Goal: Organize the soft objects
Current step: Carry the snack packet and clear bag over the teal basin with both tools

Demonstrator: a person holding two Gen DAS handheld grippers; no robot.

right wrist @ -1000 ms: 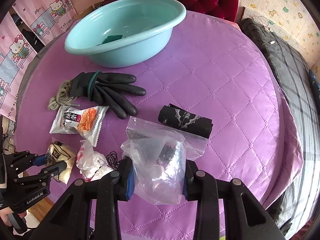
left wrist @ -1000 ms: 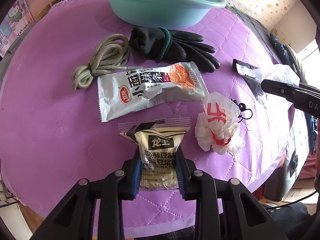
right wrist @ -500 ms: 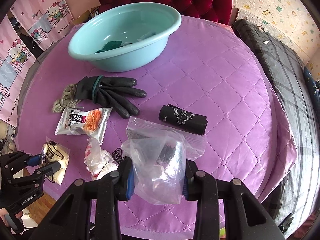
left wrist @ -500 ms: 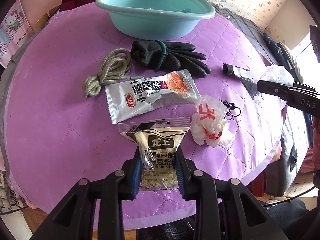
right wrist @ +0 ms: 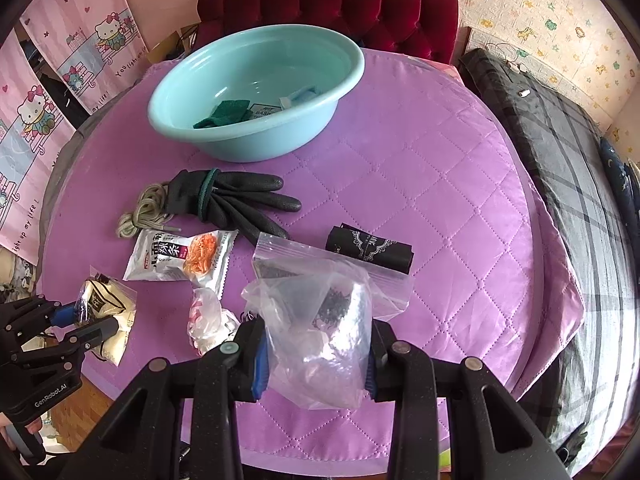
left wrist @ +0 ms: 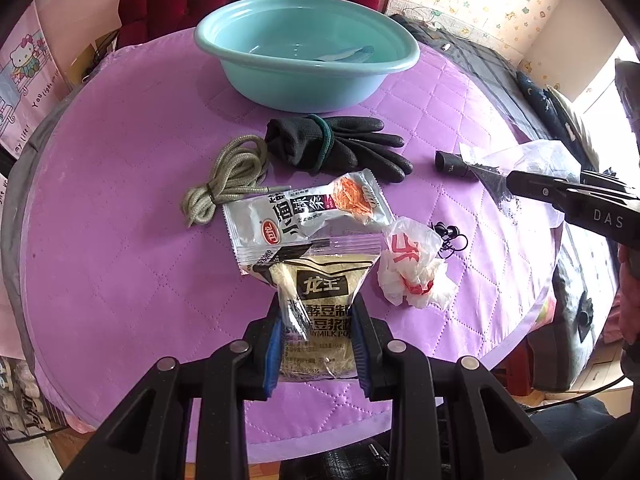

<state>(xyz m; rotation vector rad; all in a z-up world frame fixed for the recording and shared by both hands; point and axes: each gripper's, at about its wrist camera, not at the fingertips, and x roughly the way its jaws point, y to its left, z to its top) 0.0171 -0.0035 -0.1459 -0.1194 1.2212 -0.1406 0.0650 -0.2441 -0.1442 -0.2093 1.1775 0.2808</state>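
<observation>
My left gripper (left wrist: 316, 340) is shut on a soy milk powder packet (left wrist: 318, 308), held above the front edge of the purple table (left wrist: 120, 240). My right gripper (right wrist: 316, 356) is shut on a clear zip bag (right wrist: 324, 320) with dark bits inside, also lifted. A teal basin (right wrist: 256, 92) stands at the back of the table and holds a green cloth (right wrist: 224, 114) and small packets. On the table lie black gloves (left wrist: 336, 146), a coiled grey cord (left wrist: 228, 178), a silver snack packet (left wrist: 308, 212), a crumpled white plastic bag (left wrist: 412, 268) and a black roll (right wrist: 370, 248).
A red tufted headboard (right wrist: 328, 4) stands behind the table. A plaid-covered surface (right wrist: 568, 184) runs along the right. Pink cartoon curtains (right wrist: 48, 92) hang at the left. A small black hair tie (left wrist: 450, 236) lies beside the white bag.
Both grippers have risen and drawn back from the table with their bags still held. The basin's inside now shows more.
</observation>
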